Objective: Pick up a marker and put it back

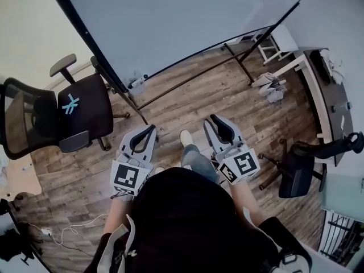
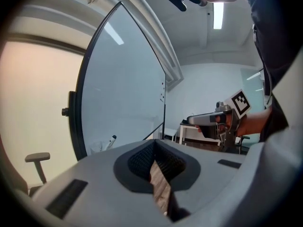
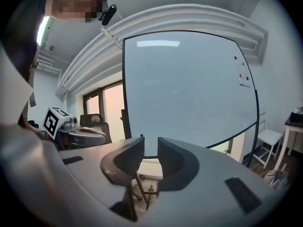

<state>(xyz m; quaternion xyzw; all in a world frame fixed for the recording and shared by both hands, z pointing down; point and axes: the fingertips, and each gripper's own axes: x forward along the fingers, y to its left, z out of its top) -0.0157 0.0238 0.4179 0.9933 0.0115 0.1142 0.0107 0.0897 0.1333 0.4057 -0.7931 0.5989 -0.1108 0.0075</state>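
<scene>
Whiteboard (image 1: 170, 21) ahead of me; my left gripper (image 1: 151, 130) is pressed together, empty; my right gripper (image 1: 212, 120) slightly spread, empty.

Looking down at a wood-plank floor (image 1: 187, 104). A black office chair (image 1: 79, 110) stands left of my left hand-held gripper (image 1: 149, 128), and another dark chair (image 1: 296, 172) right of the right hand-held gripper (image 1: 211, 118). The whiteboard stand's foot bar (image 1: 187, 85) is ahead of both, with a loose white cable (image 1: 68, 232) behind-left.
</scene>
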